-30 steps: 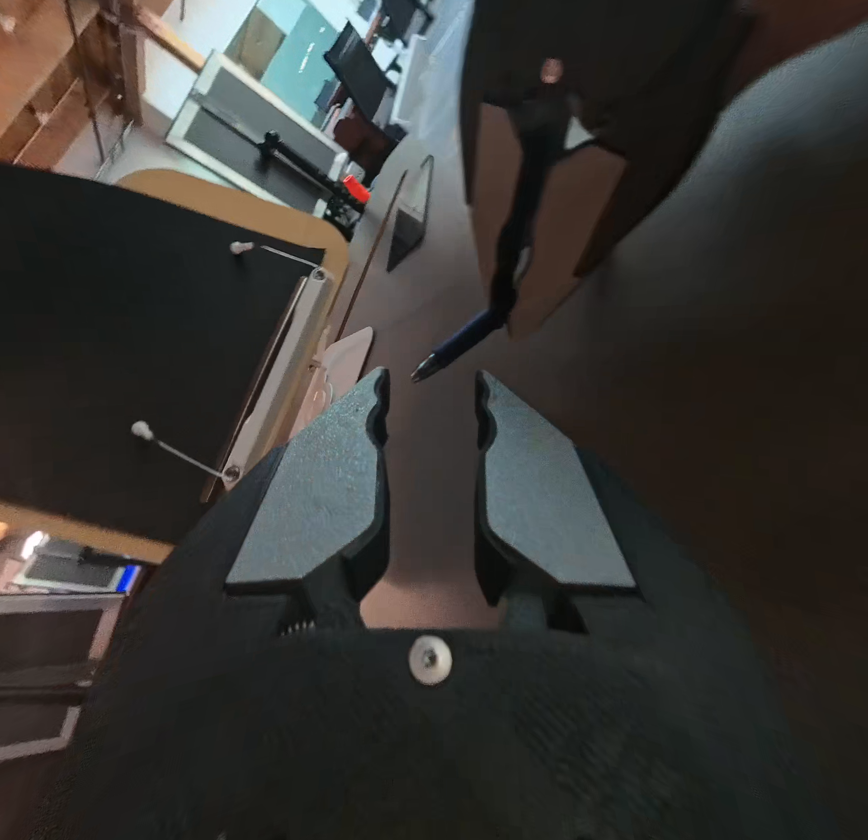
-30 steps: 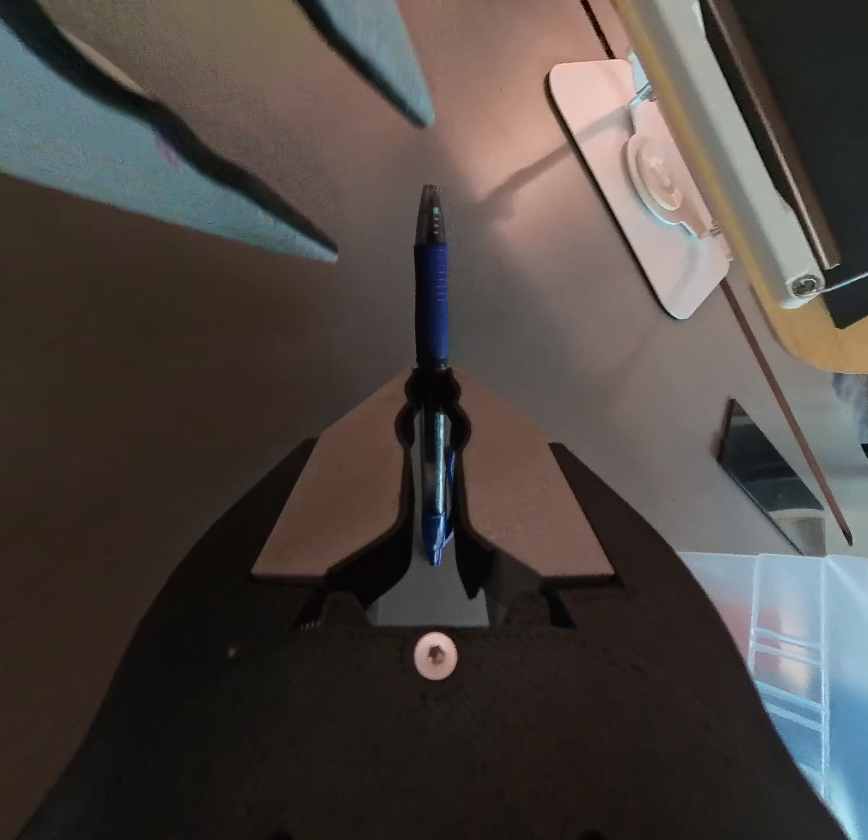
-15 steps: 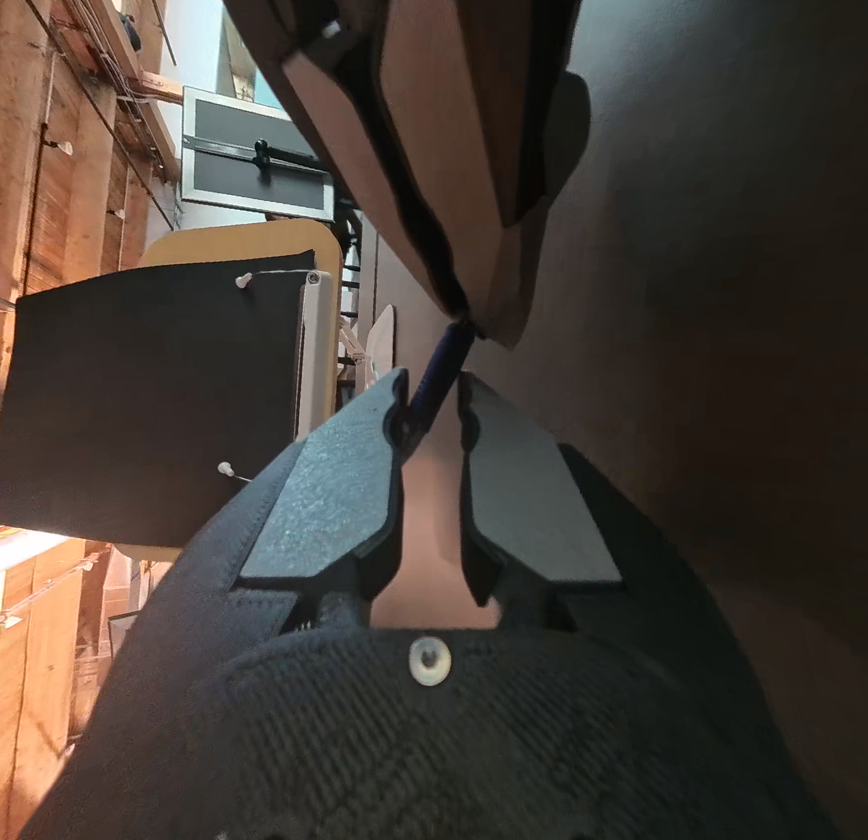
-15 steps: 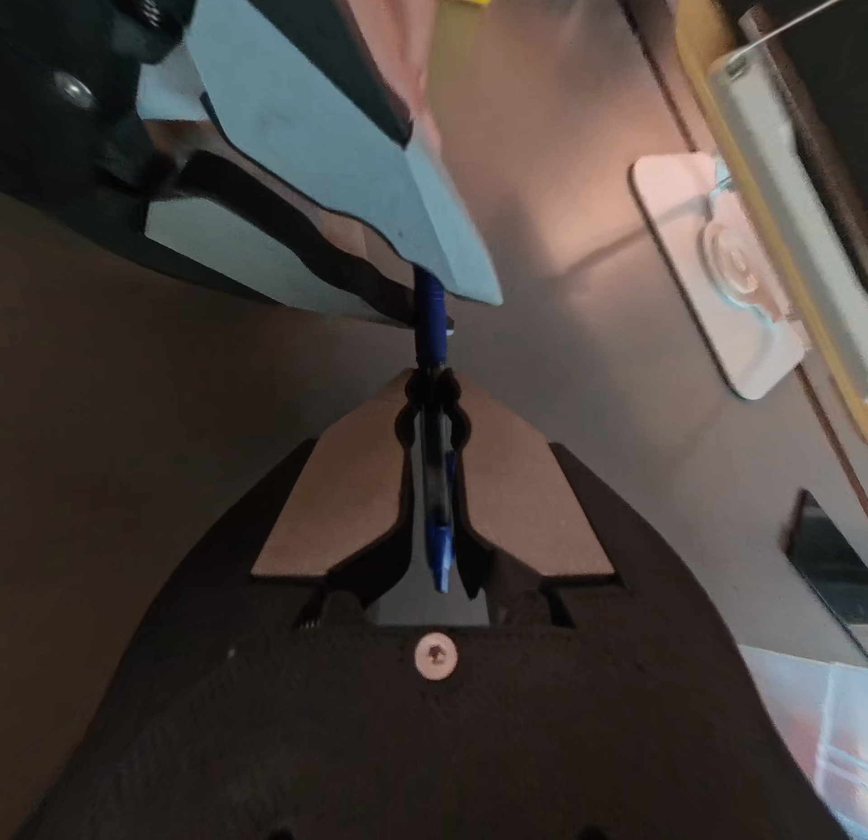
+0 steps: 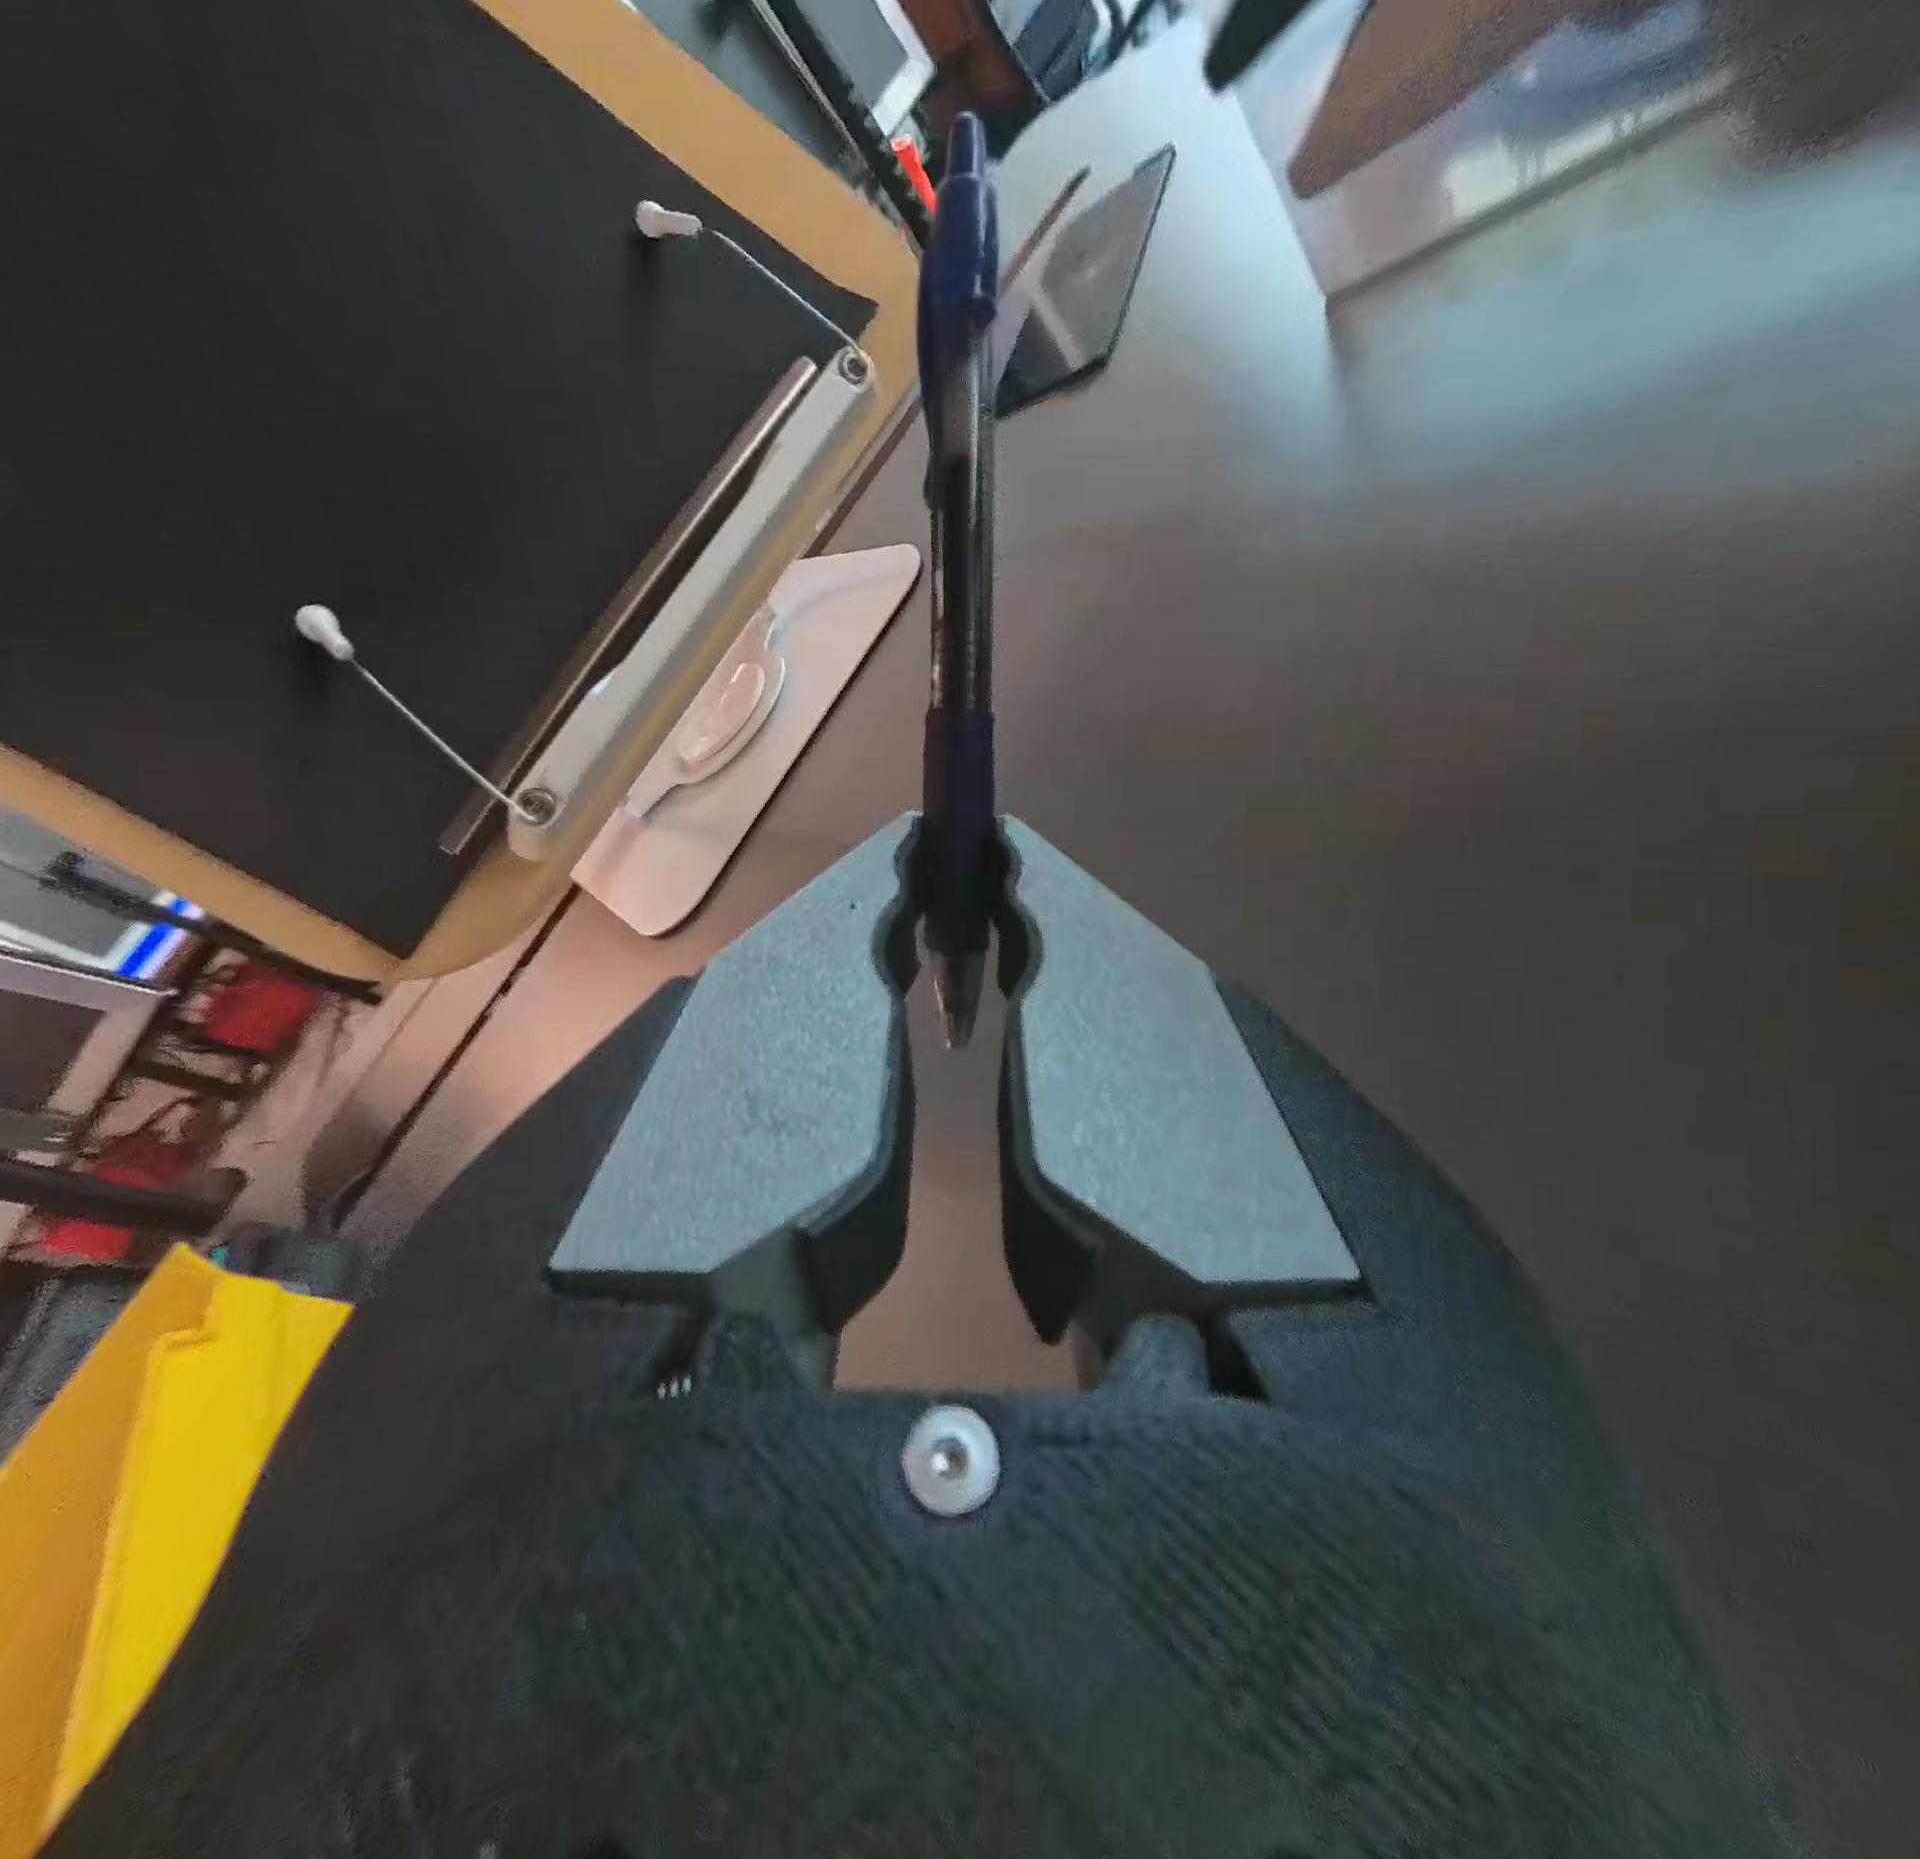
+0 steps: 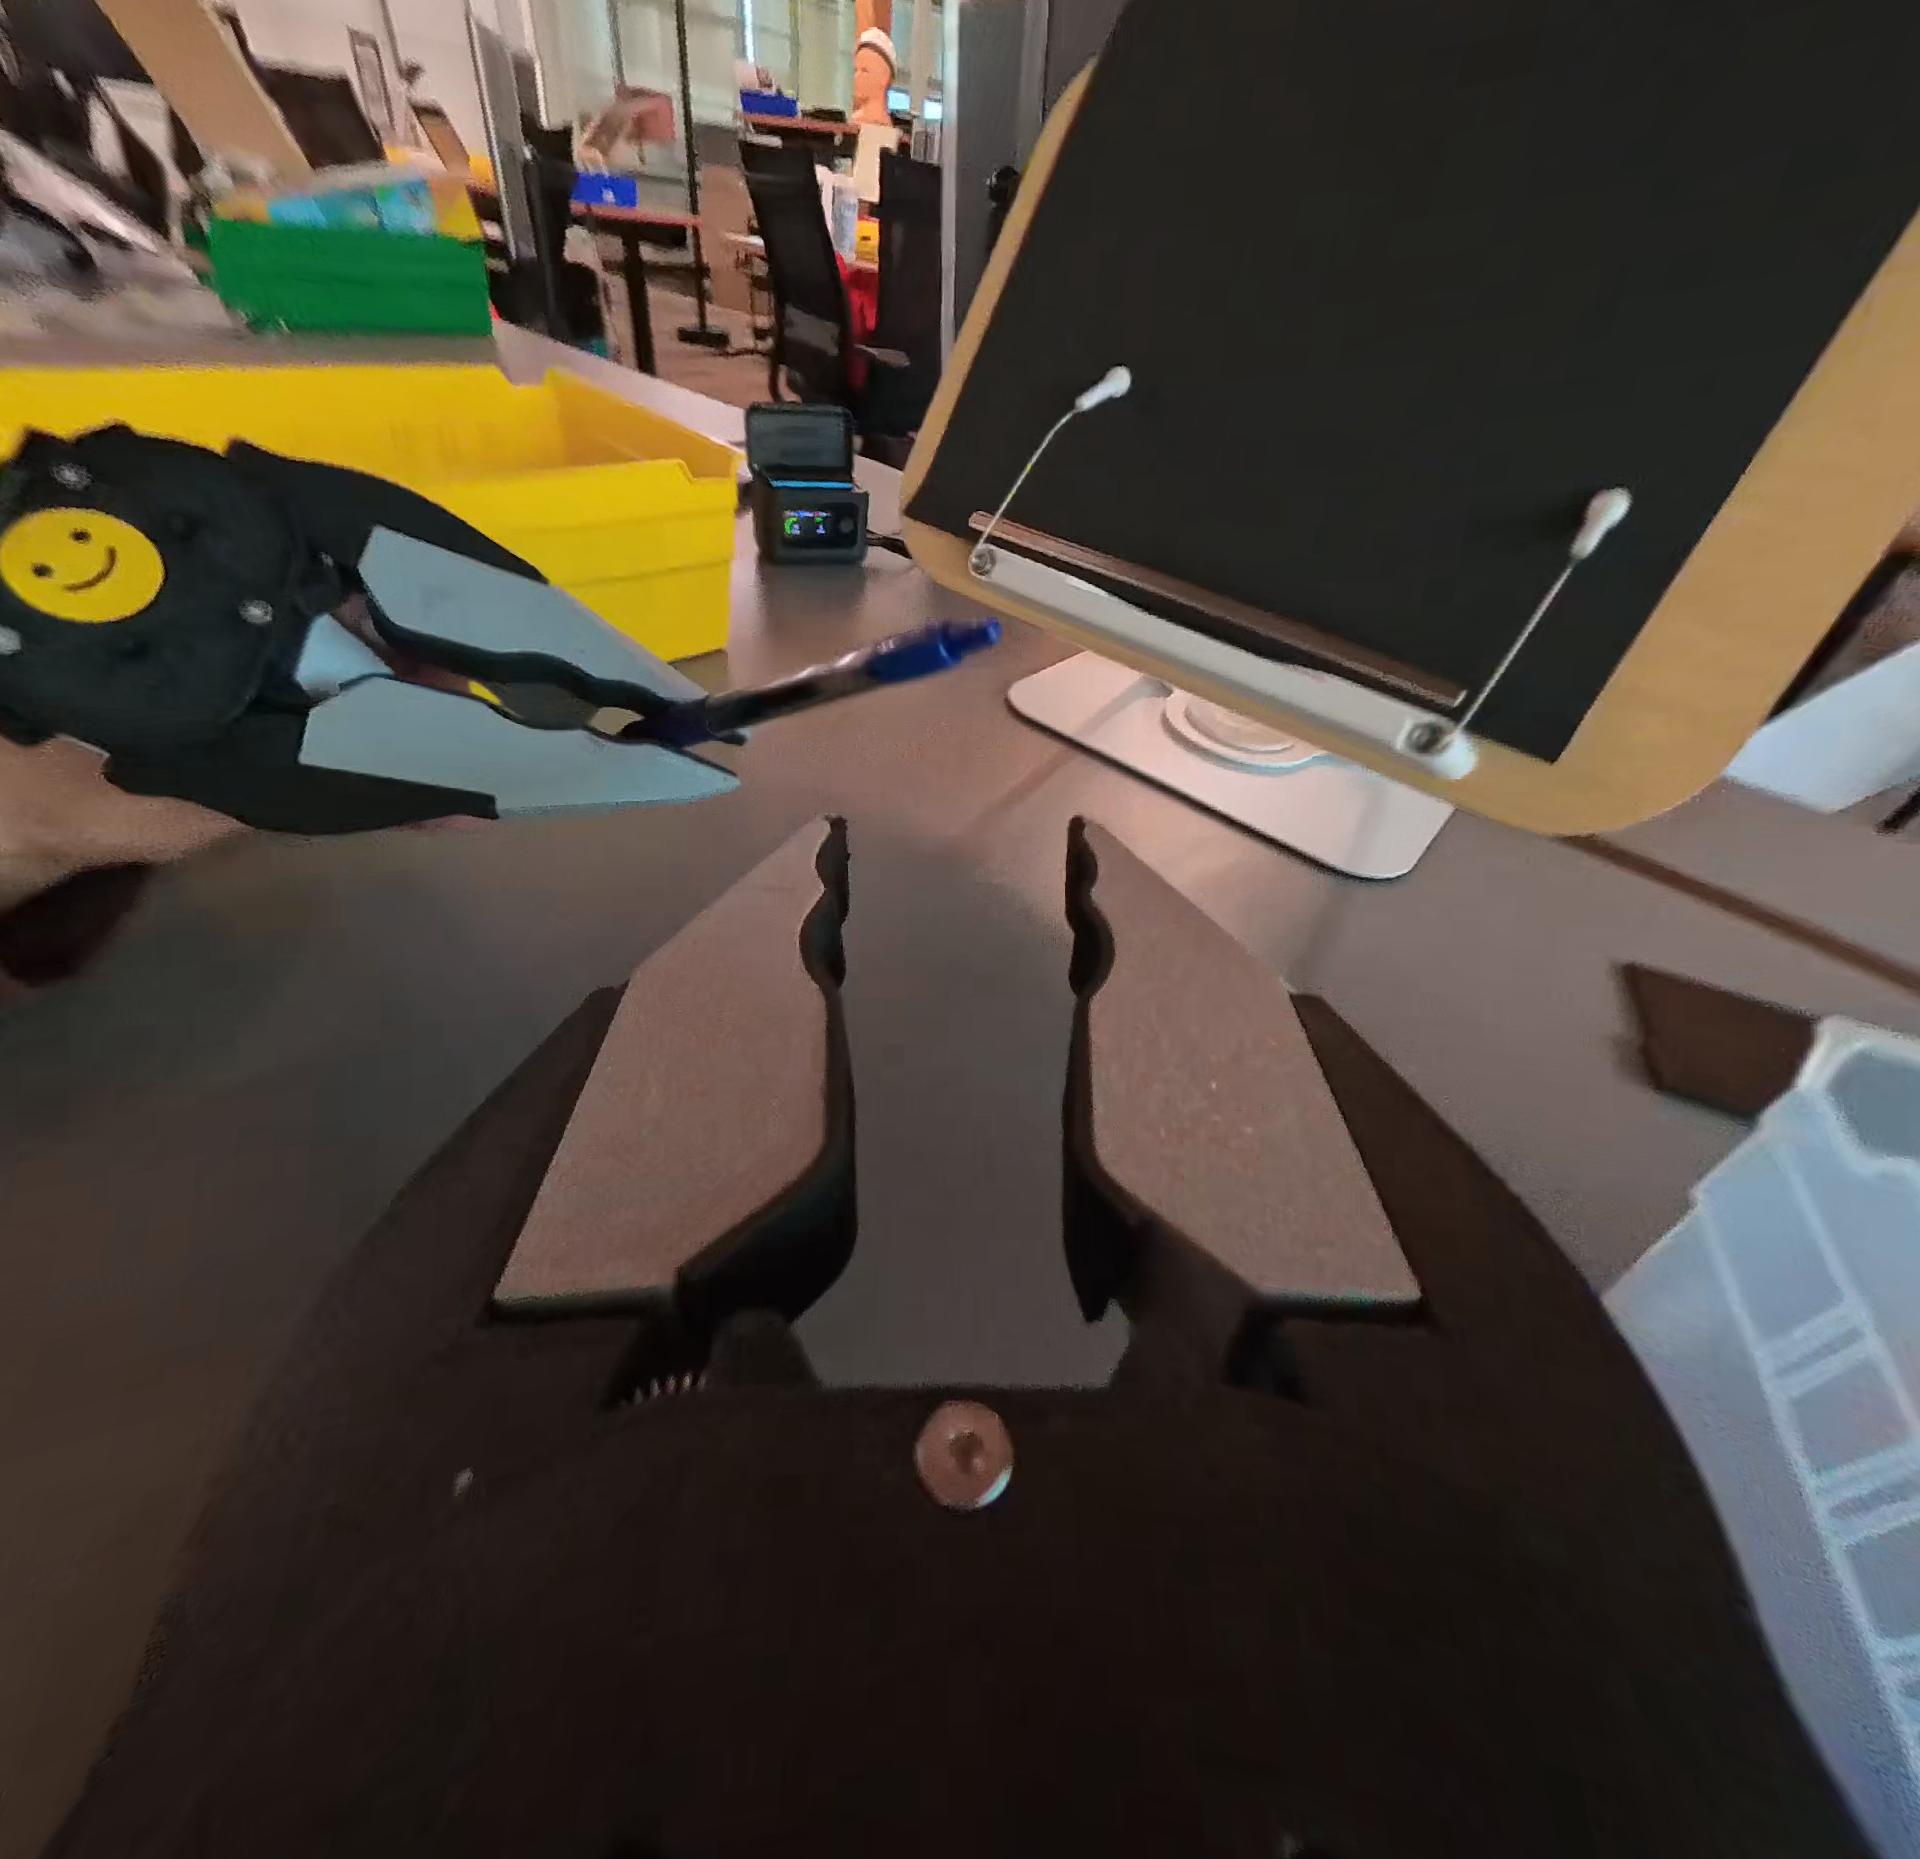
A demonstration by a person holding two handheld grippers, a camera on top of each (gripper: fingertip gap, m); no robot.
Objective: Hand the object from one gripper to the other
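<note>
pen: we see a dark blue grip and cap with a clear black-cored barrel
left hand-held gripper: black, grey fingers, yellow smiley disc at 9 o'clock
bin: yellow
worktop: dark brown
stand: black board, tan edge

Both wrist cameras look low across the table, sharing the book stand (backgrounds blurred, seemingly).

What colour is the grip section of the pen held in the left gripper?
Blue. The pen shows it best in the right wrist view, clamped by the left gripper.
</note>
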